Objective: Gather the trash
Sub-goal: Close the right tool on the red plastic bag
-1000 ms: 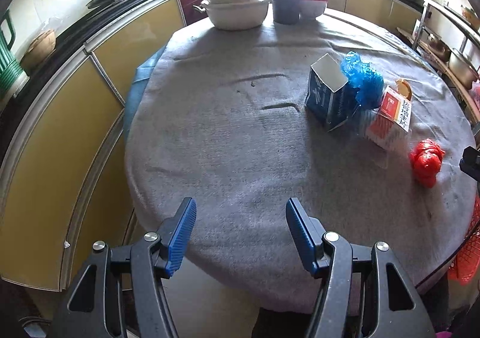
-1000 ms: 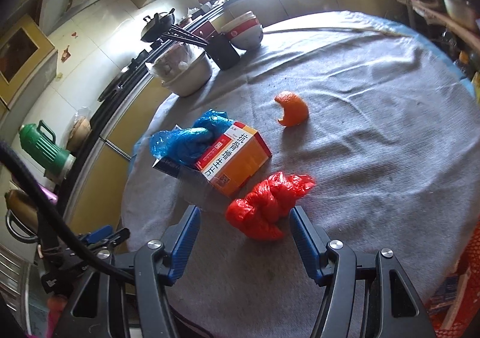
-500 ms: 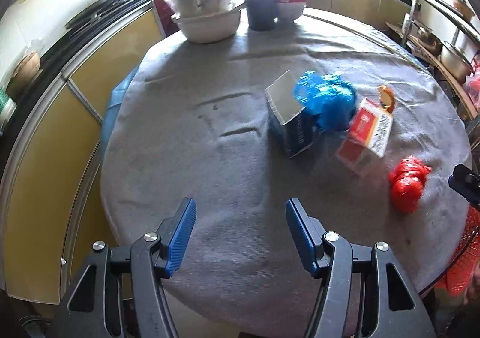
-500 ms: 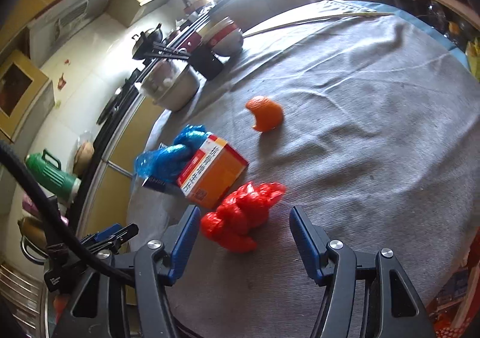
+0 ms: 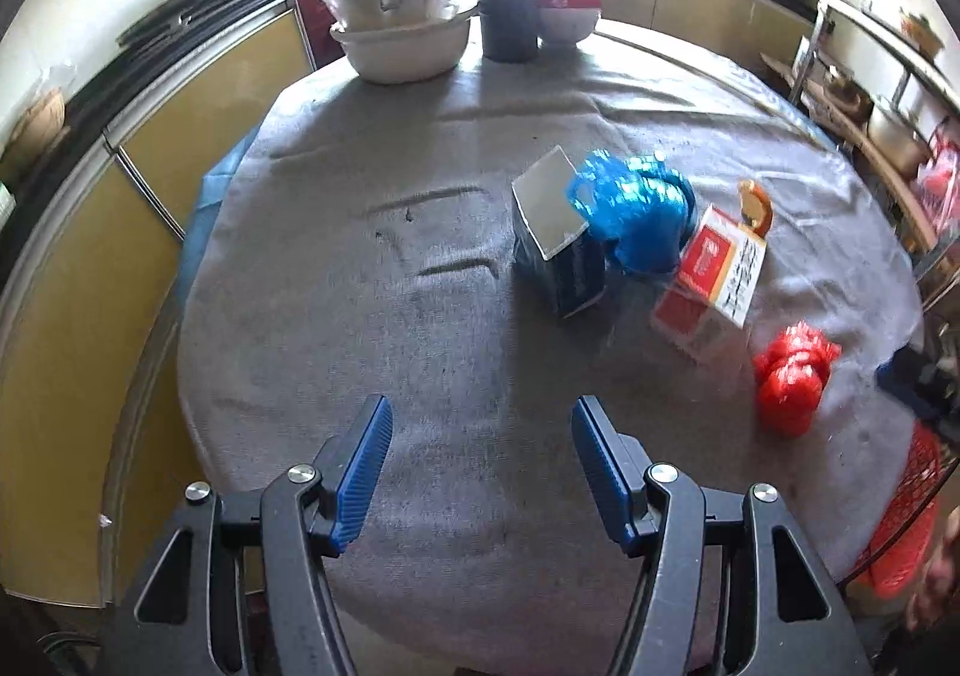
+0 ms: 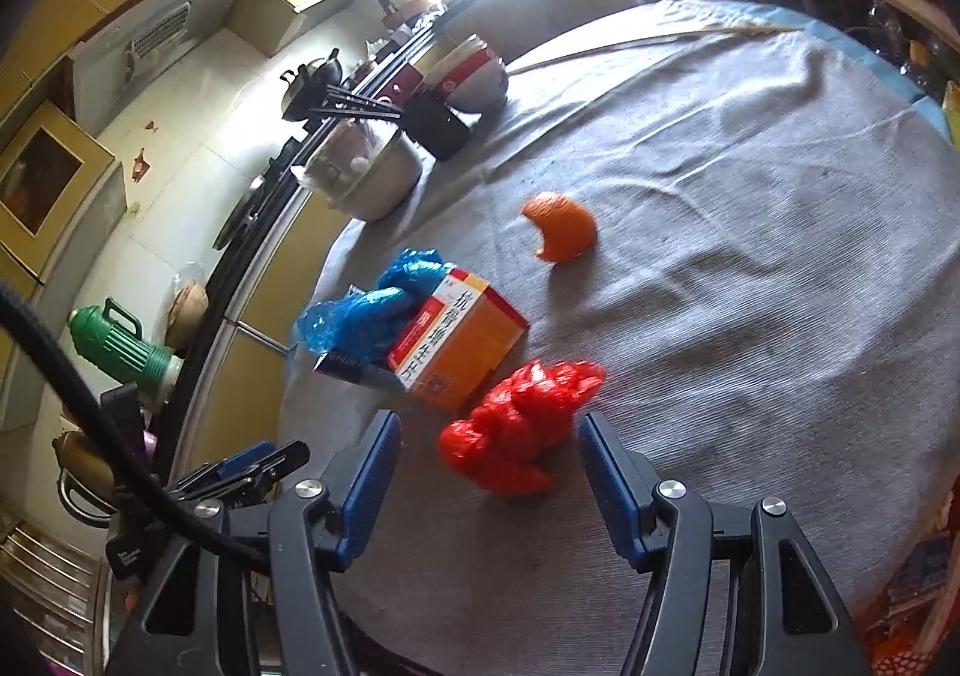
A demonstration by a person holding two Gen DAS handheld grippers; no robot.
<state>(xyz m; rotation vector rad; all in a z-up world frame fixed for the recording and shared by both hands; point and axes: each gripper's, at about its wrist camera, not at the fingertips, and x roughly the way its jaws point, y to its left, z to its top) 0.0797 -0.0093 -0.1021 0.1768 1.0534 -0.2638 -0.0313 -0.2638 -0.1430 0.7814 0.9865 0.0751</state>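
- On the round counter with its grey cloth, trash sits in a cluster at the right side in the left wrist view.
- Left claw: jaws apart, nothing between them, over bare cloth at the near edge.
- Right claw: jaws apart, red crumpled bag lies between the fingertips; pads not pressing it.
- Red crumpled bag is the nearest trash item, just beside the orange-and-red box.
- Orange-and-red box lies on its side, touching the blue crumpled bag.
- Blue crumpled bag rests against the open dark blue carton, which stands tilted.
- Orange peel lies apart from the cluster, farther out on the cloth.
- Far edge: white pots, dark cup, stacked bowls.
- Green thermos stands on the side worktop, left in the right wrist view.
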